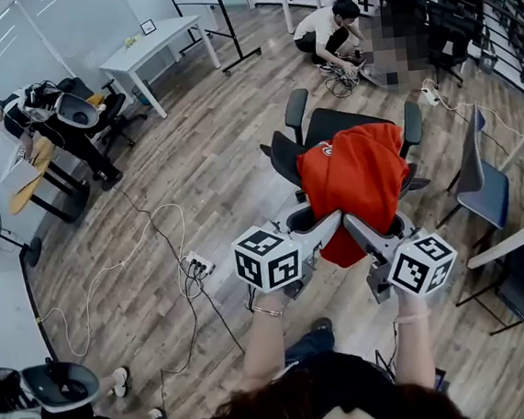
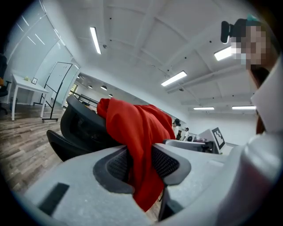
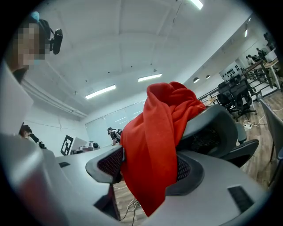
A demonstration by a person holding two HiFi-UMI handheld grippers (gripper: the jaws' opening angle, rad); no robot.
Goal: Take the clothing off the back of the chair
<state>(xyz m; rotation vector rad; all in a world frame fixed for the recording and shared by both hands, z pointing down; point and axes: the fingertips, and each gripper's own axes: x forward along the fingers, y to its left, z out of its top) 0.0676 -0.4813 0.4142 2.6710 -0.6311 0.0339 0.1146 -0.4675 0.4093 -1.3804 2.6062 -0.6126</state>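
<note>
A red garment (image 1: 356,181) hangs over the back of a black office chair (image 1: 328,128) on the wooden floor ahead of me. Both grippers hold its lower hem side by side. My left gripper (image 1: 330,223) is shut on the cloth at the hem's left part, and my right gripper (image 1: 356,224) is shut on it just to the right. In the left gripper view the red garment (image 2: 137,128) runs down between the pads of the left gripper (image 2: 140,165), with the chair back (image 2: 82,128) behind. The right gripper view shows the garment (image 3: 159,132) pinched in the right gripper (image 3: 148,165), against the chair back (image 3: 216,128).
A power strip with cables (image 1: 197,267) lies on the floor to the left. A blue chair (image 1: 486,187) stands close on the right beside a desk edge. One person crouches (image 1: 328,32) beyond the chair, and another sits at far left (image 1: 40,110). A white table (image 1: 154,44) stands at the back.
</note>
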